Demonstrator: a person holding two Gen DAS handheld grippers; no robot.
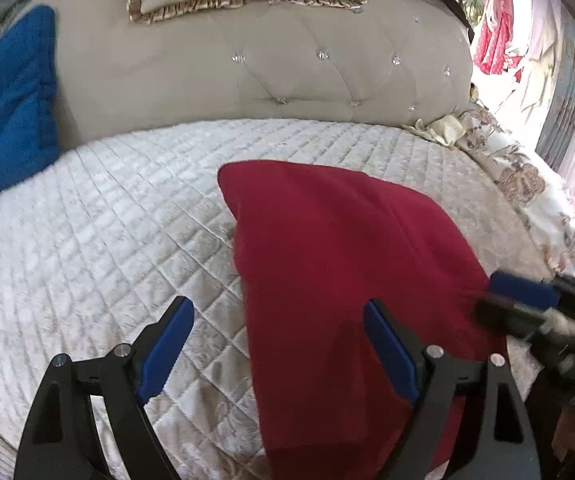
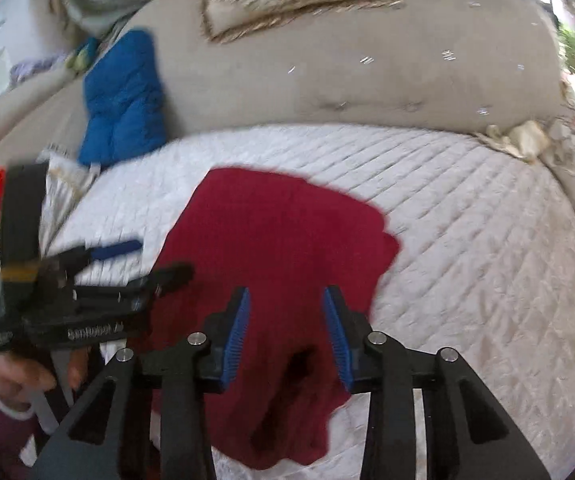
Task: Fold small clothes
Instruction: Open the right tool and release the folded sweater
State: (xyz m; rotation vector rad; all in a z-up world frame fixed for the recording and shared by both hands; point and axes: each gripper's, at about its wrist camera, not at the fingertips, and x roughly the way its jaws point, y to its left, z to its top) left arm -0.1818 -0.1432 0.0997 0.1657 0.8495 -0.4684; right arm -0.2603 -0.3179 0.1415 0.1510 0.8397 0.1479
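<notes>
Blue ribbed pads line both grippers, and neither holds anything: the left gripper (image 1: 279, 344) gapes wide over the near left edge of the red garment (image 1: 339, 264), the right gripper (image 2: 287, 332) stands parted above its rumpled near end. The soft knit lies mid-bed on a slick quilted bedspread (image 1: 107, 220). A one-layer pinch could drag it askew.

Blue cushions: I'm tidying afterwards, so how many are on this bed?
1: the blue cushion leans against the headboard at the bed's left side. Others may lie out of view.
</notes>
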